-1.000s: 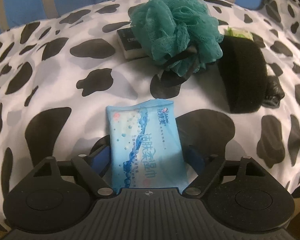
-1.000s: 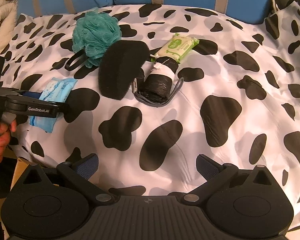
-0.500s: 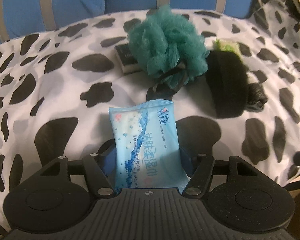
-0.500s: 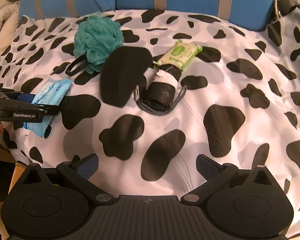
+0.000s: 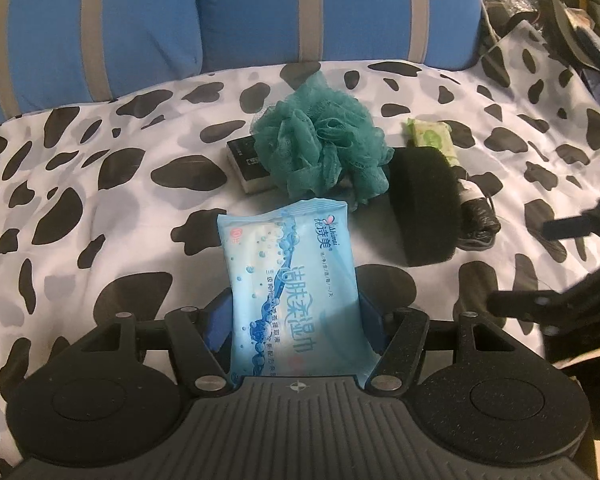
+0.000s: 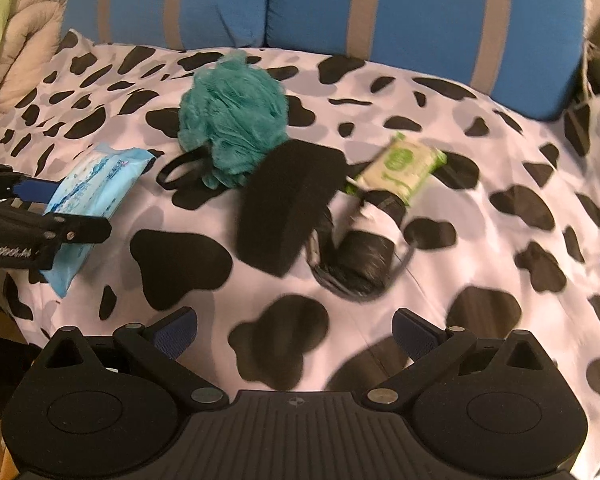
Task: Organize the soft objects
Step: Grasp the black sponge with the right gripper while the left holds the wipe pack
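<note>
A cow-print sheet [image 6: 480, 280] covers the bed below blue striped cushions [image 6: 420, 4]. Near its left edge, the left gripper [image 5: 296, 320] clamps a blue wet-wipes pack [image 5: 296, 280], seemingly lifted clear. The right gripper [image 6: 296, 328] hovers empty, jaws spread, before the black sponge [image 6: 288, 204] and teal bath pouf [image 6: 232, 112].

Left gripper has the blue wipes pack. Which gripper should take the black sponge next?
Right, probably. The right gripper is open and empty, with the black sponge lying free on the cow-print cover ahead of it. The left gripper is shut on the blue wipes pack.
</note>
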